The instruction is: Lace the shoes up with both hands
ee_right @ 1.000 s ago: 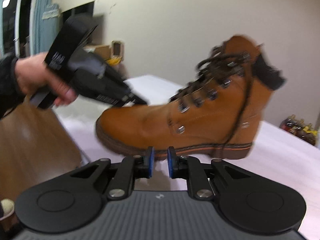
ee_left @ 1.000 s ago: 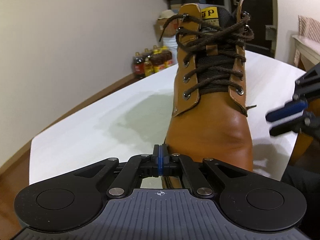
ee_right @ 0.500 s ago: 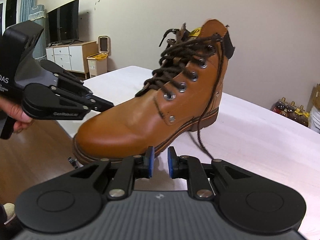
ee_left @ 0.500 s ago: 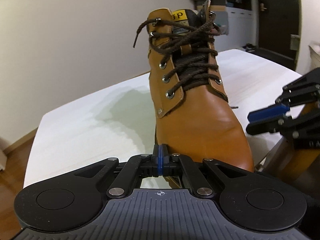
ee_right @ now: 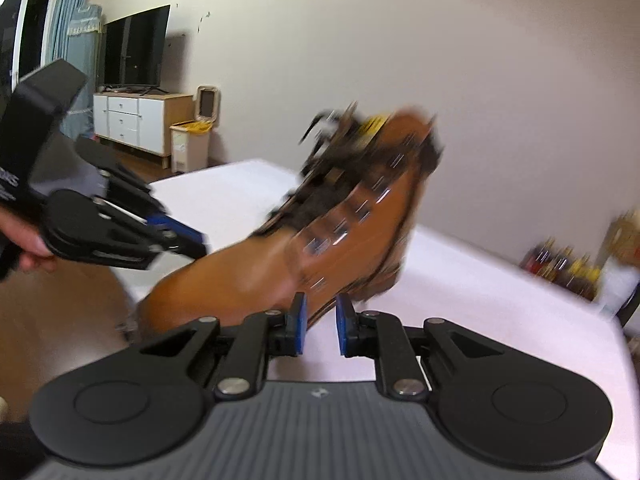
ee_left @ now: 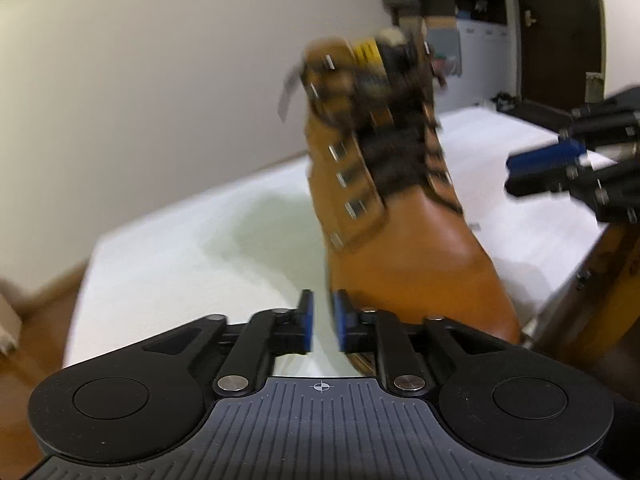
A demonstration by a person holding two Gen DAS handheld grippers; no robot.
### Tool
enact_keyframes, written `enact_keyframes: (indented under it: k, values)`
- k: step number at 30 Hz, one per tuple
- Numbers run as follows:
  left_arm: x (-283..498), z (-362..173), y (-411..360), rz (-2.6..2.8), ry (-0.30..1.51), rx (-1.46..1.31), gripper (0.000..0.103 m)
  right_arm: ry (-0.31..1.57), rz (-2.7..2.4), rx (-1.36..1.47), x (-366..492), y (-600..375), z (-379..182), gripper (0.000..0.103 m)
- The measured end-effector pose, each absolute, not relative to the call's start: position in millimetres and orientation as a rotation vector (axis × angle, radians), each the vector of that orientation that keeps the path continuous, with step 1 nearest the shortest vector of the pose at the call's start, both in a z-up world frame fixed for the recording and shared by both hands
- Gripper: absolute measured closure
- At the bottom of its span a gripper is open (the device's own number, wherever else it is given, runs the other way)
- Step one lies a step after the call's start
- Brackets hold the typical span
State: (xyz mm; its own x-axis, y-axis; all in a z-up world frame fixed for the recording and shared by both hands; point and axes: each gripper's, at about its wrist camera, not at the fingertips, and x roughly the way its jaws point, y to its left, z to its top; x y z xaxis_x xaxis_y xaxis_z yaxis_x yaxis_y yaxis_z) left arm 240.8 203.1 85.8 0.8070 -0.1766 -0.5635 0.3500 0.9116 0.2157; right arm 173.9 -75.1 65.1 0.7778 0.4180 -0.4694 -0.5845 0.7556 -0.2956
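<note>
Soft indoor light, heavy motion blur (fisheye-bent edges).

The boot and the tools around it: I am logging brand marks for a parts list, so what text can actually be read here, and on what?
None can be read in full.
Yellow label on the boot's tongue: print blurred, unreadable.
White lettering on the left hand-held gripper, seen from the right wrist: cut off at the picture's edge, unreadable.
Bottles by the wall: labels too small and blurred.
</note>
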Motion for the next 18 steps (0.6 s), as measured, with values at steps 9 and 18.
enact_keyframes:
  k: [9,18]
  values:
    - [280,136,232,-0.544,0.307,0.506,0.08,0.285,0.643,-0.486,236,-93,95,0.076]
    - [302,137,231,-0.689,0.278,0.568,0.081,0.28,0.85,-0.395,280,-109,90,0.076]
